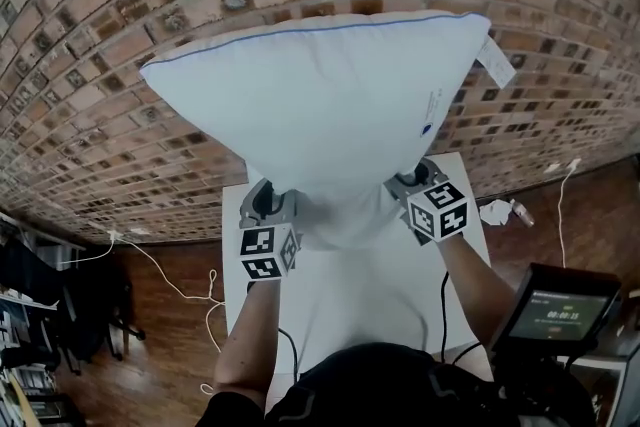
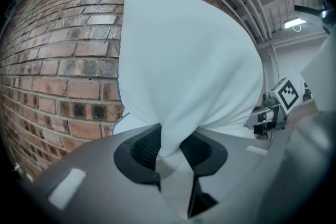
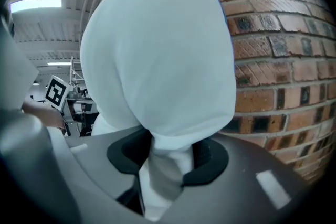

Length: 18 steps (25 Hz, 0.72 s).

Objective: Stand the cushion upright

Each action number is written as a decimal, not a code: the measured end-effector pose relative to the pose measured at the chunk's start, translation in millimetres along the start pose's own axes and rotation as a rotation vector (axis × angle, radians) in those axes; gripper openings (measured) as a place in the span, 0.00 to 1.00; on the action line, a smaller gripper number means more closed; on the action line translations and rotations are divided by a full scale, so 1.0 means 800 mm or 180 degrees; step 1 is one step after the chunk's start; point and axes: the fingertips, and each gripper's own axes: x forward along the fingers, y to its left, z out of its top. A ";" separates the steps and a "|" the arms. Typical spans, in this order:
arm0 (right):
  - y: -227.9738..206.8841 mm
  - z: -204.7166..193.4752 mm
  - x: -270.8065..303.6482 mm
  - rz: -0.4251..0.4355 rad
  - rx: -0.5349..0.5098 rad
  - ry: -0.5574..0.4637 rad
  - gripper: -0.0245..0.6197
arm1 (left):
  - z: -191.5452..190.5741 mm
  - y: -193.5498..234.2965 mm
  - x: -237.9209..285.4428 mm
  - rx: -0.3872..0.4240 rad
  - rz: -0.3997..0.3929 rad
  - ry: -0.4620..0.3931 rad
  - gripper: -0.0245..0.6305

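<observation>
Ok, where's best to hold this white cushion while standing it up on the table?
Its two bottom corners, coming in level from the near side. The cushion is soft and narrows to thin bunched fabric there, which fits the jaws; the left gripper and right gripper pinch it so.

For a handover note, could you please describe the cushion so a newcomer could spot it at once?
Find the red brick wall; a small white table stands before it. Over the table, the left gripper and right gripper pinch a plump white fabric cushion by its lower edge. Thin blue piping and a white corner tag mark it out.
</observation>
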 end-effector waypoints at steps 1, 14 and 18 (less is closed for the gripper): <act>-0.003 0.001 -0.001 -0.0035 -0.0006 -0.0002 0.32 | 0.002 0.000 -0.003 0.0067 0.0006 -0.0038 0.20; -0.026 0.002 -0.069 -0.0262 -0.0063 -0.0054 0.62 | 0.023 -0.012 -0.068 0.0255 0.0151 -0.0263 0.39; -0.018 0.011 -0.092 -0.0289 -0.0097 -0.0116 0.62 | 0.026 -0.020 -0.087 0.0179 0.0177 -0.0287 0.33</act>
